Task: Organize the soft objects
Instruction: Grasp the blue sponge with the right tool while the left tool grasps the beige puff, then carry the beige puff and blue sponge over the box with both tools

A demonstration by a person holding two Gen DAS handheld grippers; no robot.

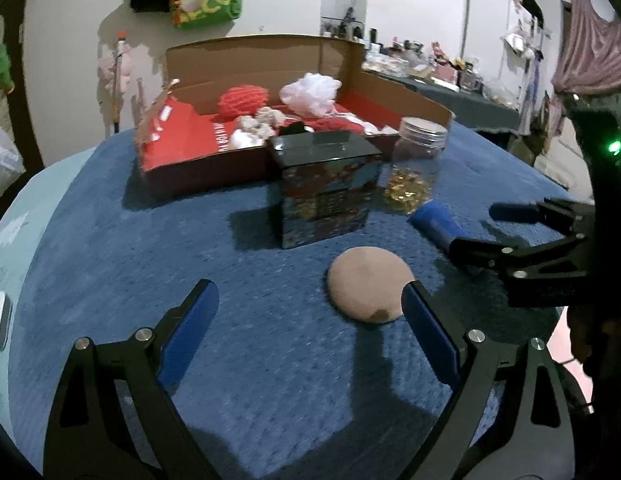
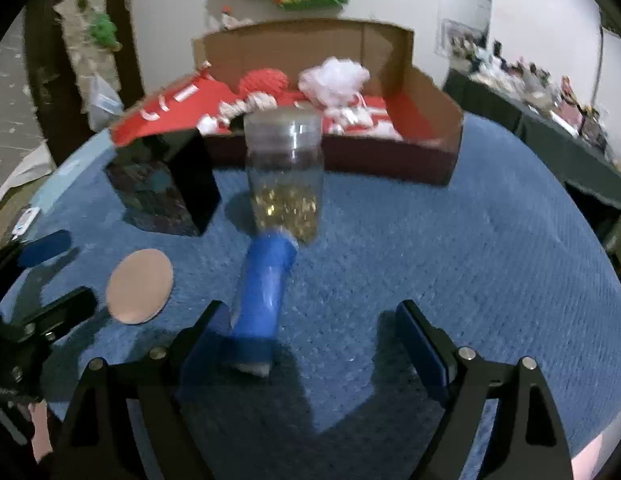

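My left gripper [image 1: 310,300] is open above the blue cloth, with nothing between its fingers. A tan round pad [image 1: 368,290] lies flat just beyond its right fingertip; the right wrist view shows the same tan pad [image 2: 140,286]. My right gripper [image 2: 310,316] is open. A blue roll [image 2: 262,292] lies on the cloth against its left finger, near end between the jaws, clear of the right pad. The left wrist view has the right gripper [image 1: 490,232] at the right, beside the blue roll [image 1: 434,222]. A cardboard box [image 1: 214,168] holds a red mesh puff [image 1: 242,100] and a white puff [image 1: 310,90].
A black printed box [image 1: 324,196] and a clear jar [image 1: 416,164] with gold bits stand between the grippers and the cardboard box. The blue cloth [image 1: 250,360] covers the table. Cluttered shelves run along the far right wall. A green bag hangs on the wall behind.
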